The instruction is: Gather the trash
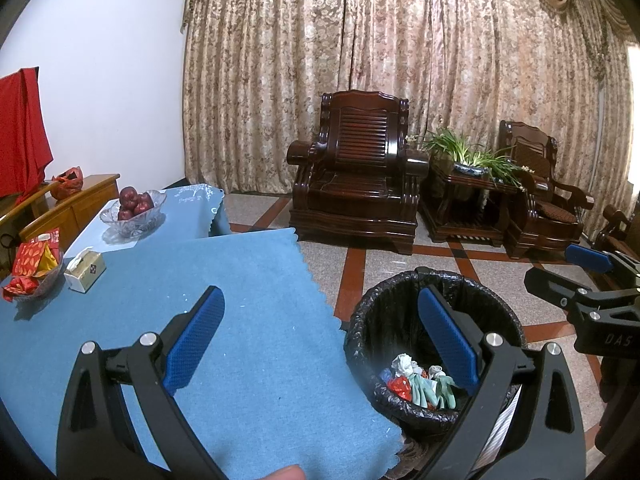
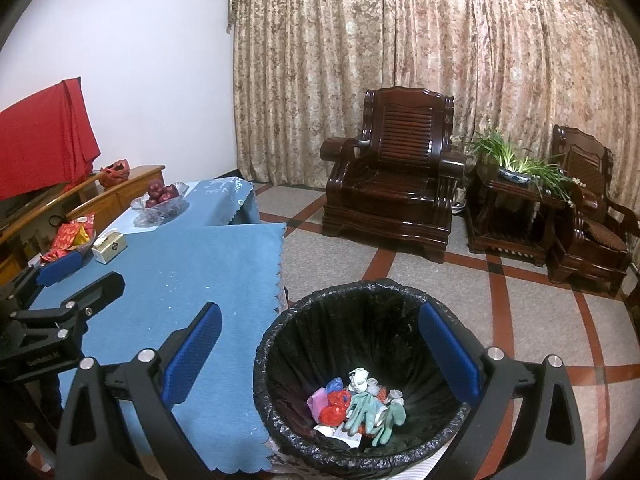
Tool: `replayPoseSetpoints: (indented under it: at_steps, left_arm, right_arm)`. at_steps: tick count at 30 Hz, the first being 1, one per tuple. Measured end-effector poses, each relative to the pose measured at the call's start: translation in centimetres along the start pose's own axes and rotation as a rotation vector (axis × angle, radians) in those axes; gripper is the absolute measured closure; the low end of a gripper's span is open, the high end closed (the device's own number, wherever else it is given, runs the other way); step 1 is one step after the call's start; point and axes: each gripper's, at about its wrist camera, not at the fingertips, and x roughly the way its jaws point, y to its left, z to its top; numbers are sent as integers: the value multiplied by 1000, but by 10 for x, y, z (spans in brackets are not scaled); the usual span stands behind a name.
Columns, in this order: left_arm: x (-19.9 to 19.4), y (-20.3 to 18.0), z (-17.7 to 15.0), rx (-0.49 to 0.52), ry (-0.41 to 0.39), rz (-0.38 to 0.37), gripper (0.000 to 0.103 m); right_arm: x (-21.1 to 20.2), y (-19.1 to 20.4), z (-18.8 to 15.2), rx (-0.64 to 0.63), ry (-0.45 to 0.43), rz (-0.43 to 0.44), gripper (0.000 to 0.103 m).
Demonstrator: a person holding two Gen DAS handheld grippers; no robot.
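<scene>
At the far left of the right wrist view, red and gold wrappers (image 2: 71, 235) lie heaped in a glass dish on the blue tabletop (image 2: 224, 264), with a tissue box (image 2: 109, 246) just beside them; whether they count as trash I cannot tell. Further right, low in the frame, the bin (image 2: 280, 344) with its black liner stands beside the tabletop's edge and holds the collected trash (image 2: 360, 404) at its bottom — crumpled tissue, red plastic scraps, pale green gloves. All of it looks light, soft and crushable, so a pinch on any raised fold should do; the thin plastic may slip.

The left tongs (image 1: 320, 334) are released, spread wide, nothing between them, spanning tabletop edge and bin. The right tongs (image 2: 320, 344) likewise gape empty over the bin's mouth.
</scene>
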Motion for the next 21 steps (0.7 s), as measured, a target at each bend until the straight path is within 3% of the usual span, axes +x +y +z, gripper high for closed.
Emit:
replayPoseSetpoints:
  at_steps: [21]
  left_arm:
    - [0,1,1,-1,1,-1,8]
  right_arm:
    - [0,2,1,-1,4,1,6]
